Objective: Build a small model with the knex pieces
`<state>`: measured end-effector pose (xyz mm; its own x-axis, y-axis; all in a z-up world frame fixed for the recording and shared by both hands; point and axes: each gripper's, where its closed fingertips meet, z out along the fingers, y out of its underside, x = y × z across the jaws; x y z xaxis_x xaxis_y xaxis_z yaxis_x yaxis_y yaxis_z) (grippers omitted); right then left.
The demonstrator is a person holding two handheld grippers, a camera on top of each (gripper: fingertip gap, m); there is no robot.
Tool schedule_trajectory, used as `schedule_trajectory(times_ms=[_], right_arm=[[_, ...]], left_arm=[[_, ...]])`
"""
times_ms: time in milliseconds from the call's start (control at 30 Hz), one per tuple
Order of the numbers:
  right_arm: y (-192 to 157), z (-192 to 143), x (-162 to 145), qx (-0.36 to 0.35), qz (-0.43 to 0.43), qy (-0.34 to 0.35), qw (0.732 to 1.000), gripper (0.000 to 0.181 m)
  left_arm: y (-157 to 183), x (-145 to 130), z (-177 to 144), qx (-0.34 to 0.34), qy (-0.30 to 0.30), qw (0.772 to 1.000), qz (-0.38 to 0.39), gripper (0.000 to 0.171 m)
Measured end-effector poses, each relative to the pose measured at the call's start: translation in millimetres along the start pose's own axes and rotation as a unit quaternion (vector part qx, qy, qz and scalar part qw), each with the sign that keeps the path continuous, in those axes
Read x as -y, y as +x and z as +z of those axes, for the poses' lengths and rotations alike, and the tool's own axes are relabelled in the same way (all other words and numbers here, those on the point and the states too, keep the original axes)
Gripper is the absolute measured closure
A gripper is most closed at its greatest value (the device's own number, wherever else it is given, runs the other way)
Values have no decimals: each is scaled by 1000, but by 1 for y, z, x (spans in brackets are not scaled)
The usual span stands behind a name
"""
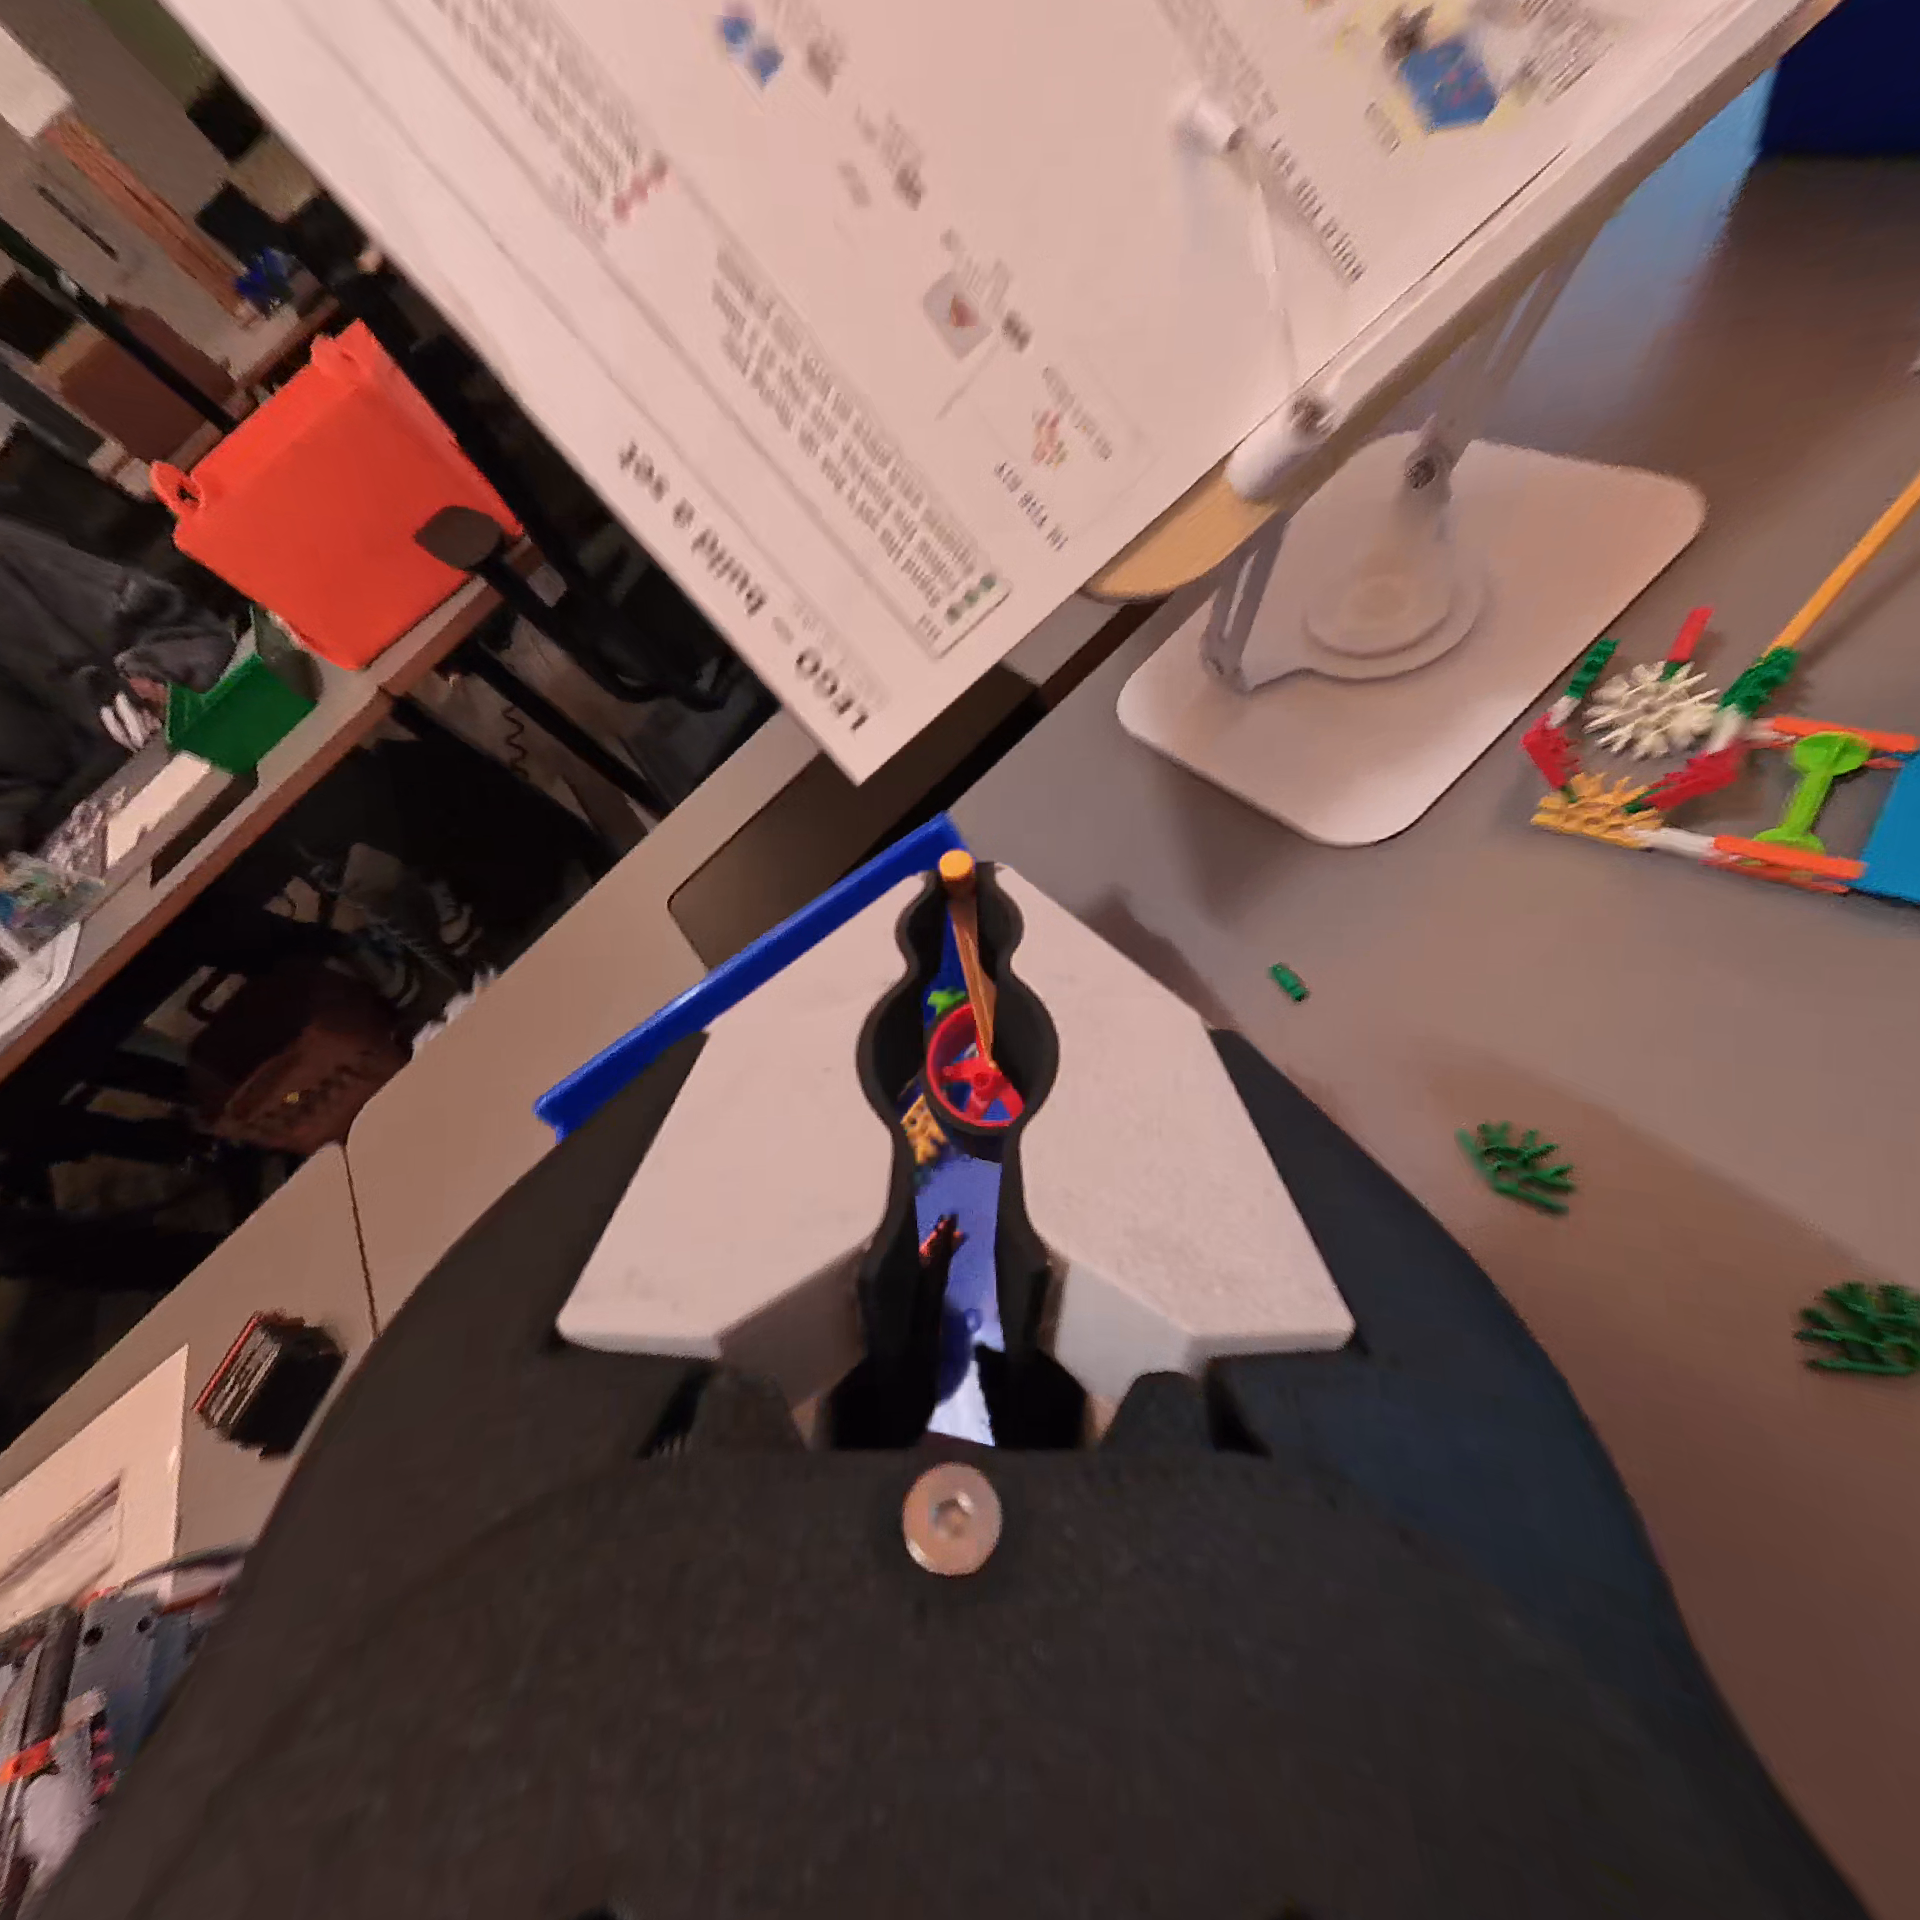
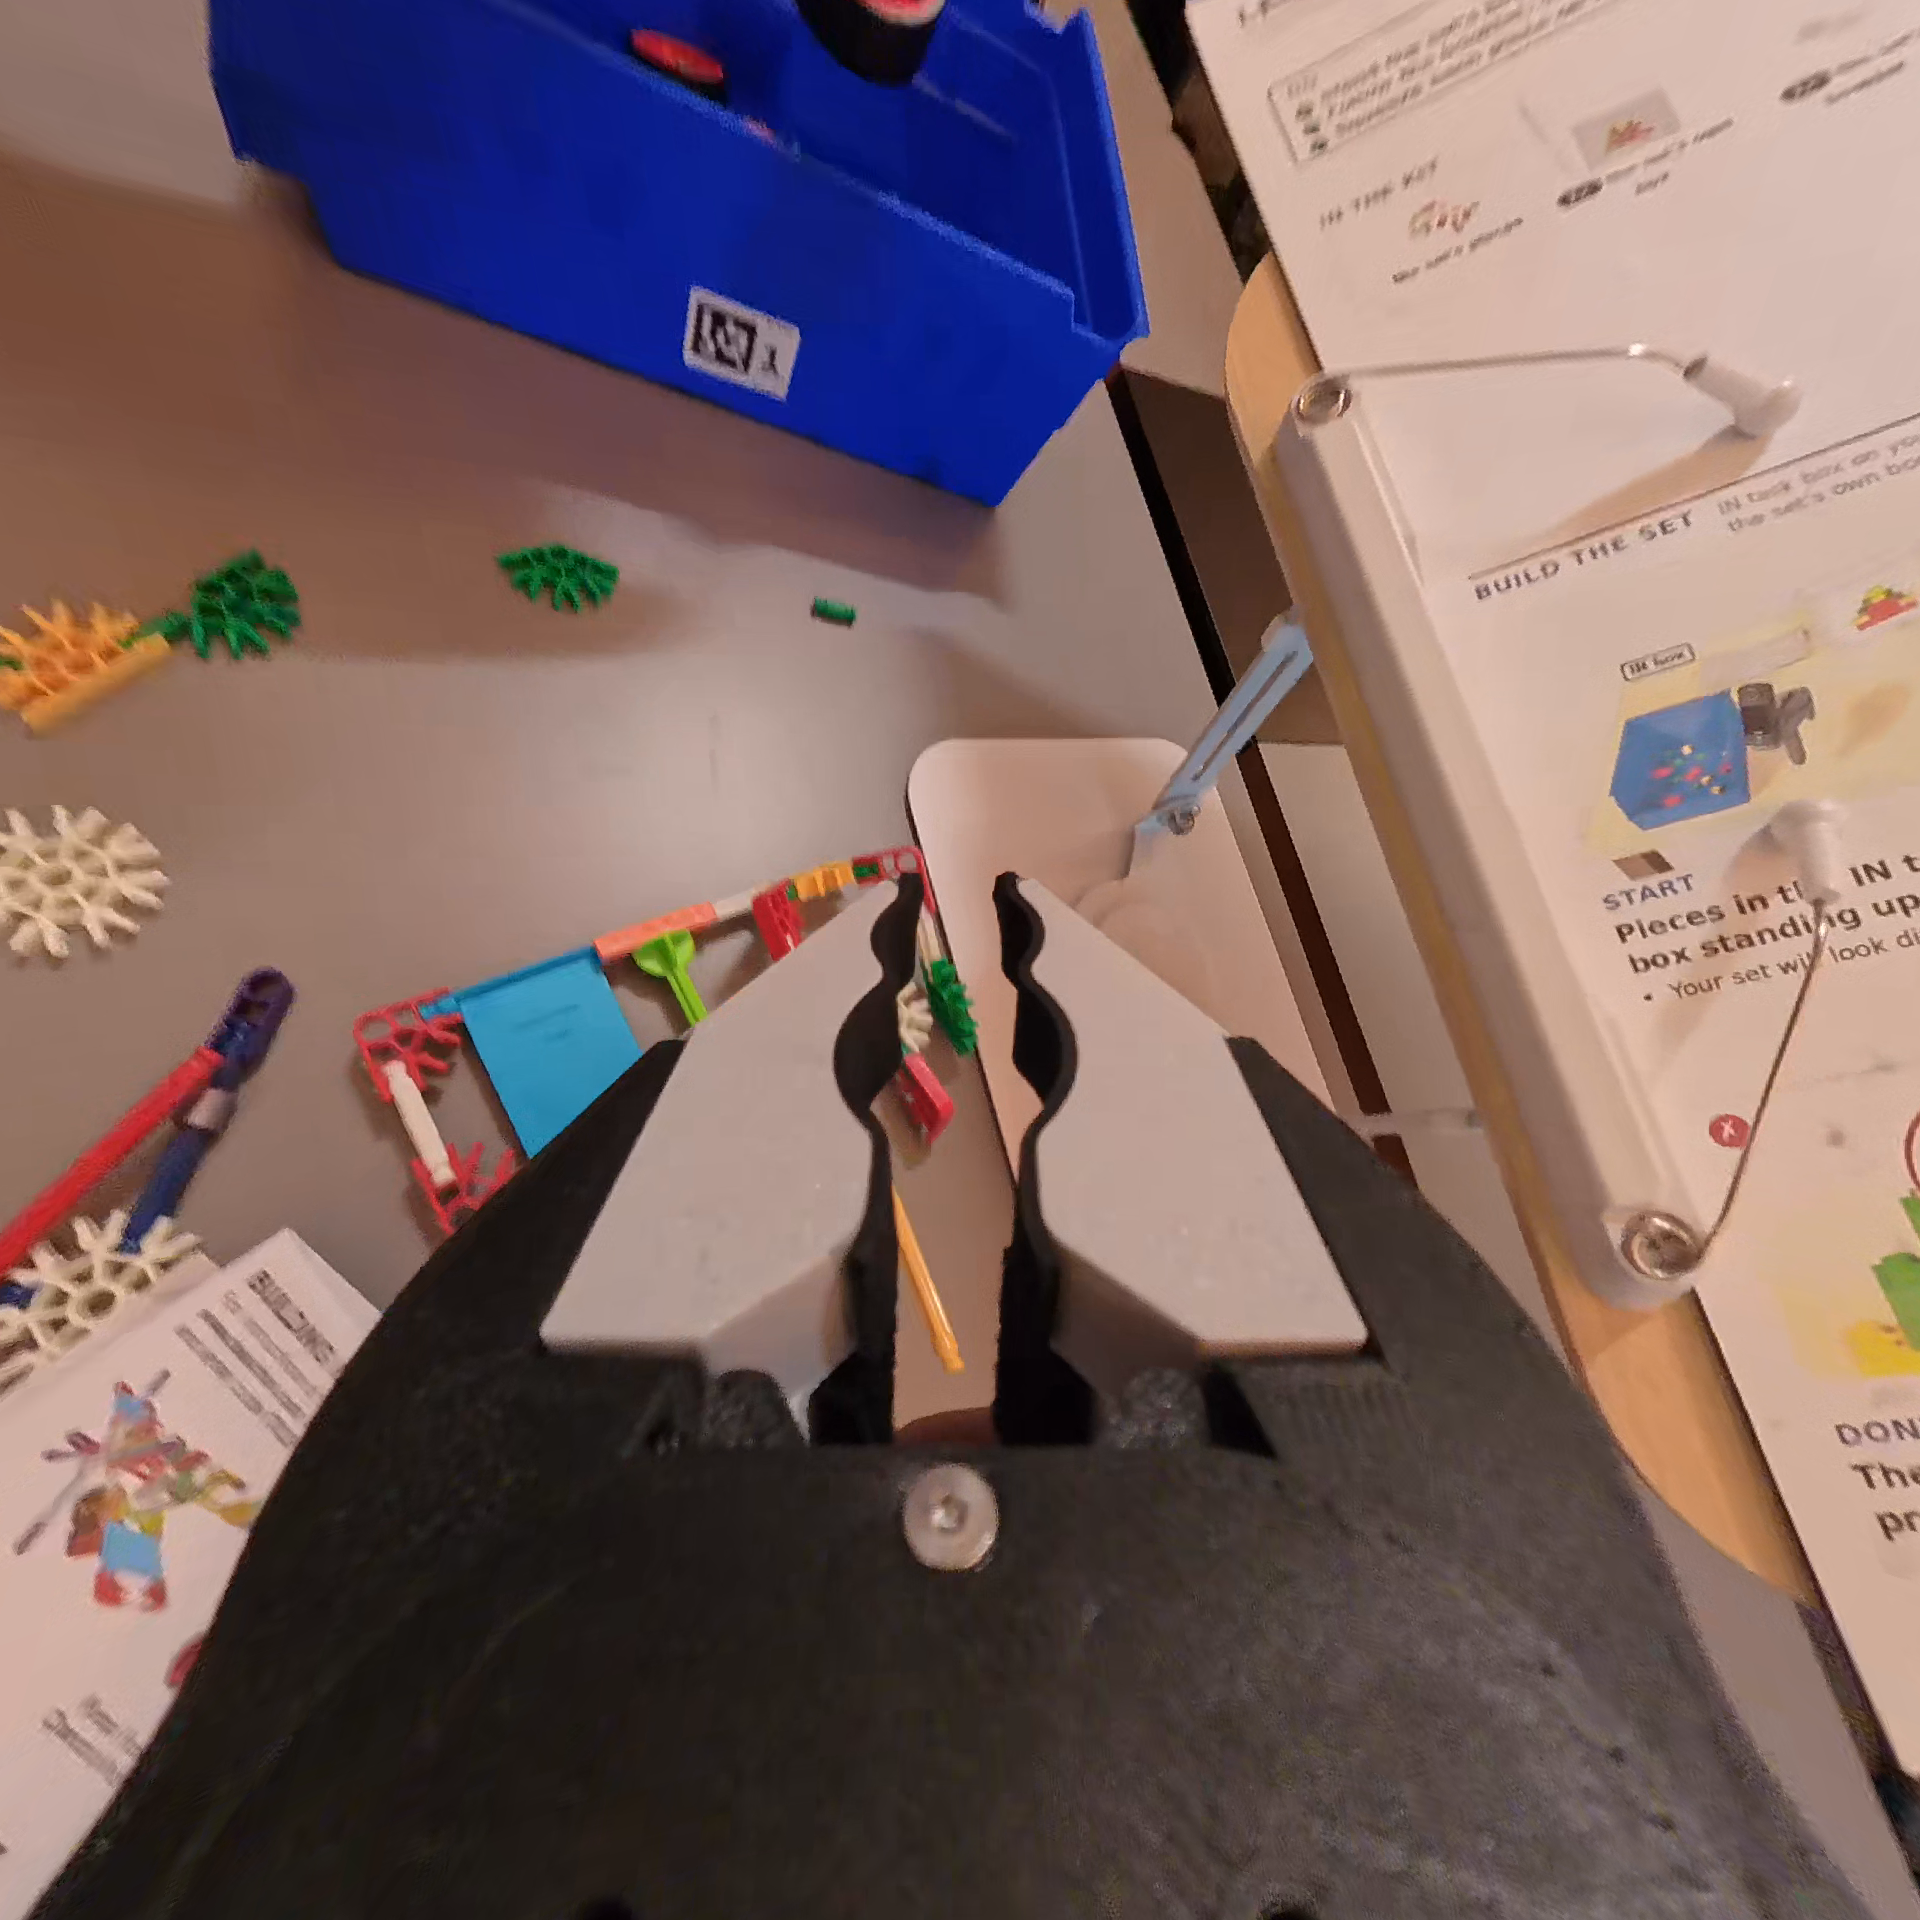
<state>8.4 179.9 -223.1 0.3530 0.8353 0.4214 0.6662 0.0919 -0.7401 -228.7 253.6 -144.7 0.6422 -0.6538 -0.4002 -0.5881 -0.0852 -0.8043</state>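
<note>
My left gripper [image 1: 954, 883] is shut on a thin orange rod [image 1: 971, 956], pinched near its top end at the fingertips. It hangs over the blue bin [image 1: 748, 966], and a red wheel [image 1: 971, 1081] and other small parts show through the gap between the fingers. My right gripper [image 2: 958, 883] is open with a narrow gap and holds nothing. It hovers just above the right end of a colourful rod-and-connector model [image 2: 644, 977]; the model's white and green connectors [image 2: 935, 1003] and a yellow rod [image 2: 925, 1278] show between the fingers. The model also shows in the left wrist view [image 1: 1714, 769].
The blue bin [image 2: 665, 229] stands at the back of the grey table. Loose green connectors [image 2: 558, 575] [image 1: 1517, 1169], a white snowflake connector [image 2: 73, 878], red and blue rods [image 2: 135, 1132] and a booklet [image 2: 156, 1455] lie around. A tilted instruction board [image 2: 1662, 727] on a white stand base [image 1: 1403, 644] is close on the right. The left gripper's tips are roughly 25 cm from the right gripper's.
</note>
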Motion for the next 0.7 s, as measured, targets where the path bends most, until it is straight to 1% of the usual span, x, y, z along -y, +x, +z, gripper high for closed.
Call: schedule_trajectory(times_ms=[133, 233, 300, 333, 367, 400, 433, 467, 533, 700], right_arm=[[-22, 8, 35, 20, 16, 59, 998, 157], [-46, 19, 62, 40, 37, 111, 992, 136], [-54, 29, 68, 31, 41, 117, 992, 113], [-54, 34, 69, 19, 43, 120, 992, 106], [-55, 38, 69, 15, 47, 123, 991, 103], [-57, 41, 69, 20, 56, 128, 990, 98], [-59, 42, 71, 28, 68, 138, 988, 97], [-61, 42, 73, 37, 79, 150, 985, 100], [-63, 40, 76, 43, 82, 171, 981, 132], [-58, 34, 74, 42, 69, 173, 982, 133]], left_arm=[[54, 42, -19, -62, 92, 994, 11, 168], [100, 69, -25, -99, 148, 984, 20, 168], [134, 84, -29, -134, 188, 972, 29, 168], [148, 89, -29, -146, 201, 968, 30, 168], [159, 93, -31, -157, 213, 964, 27, 168], [170, 97, -33, -172, 227, 958, 22, 169], [177, 100, -33, -181, 237, 954, 15, 169], [181, 102, -32, -183, 243, 953, 11, 168], [192, 104, -32, -204, 249, 947, 5, 168], [194, 108, -32, -227, 284, 931, -28, 168]])
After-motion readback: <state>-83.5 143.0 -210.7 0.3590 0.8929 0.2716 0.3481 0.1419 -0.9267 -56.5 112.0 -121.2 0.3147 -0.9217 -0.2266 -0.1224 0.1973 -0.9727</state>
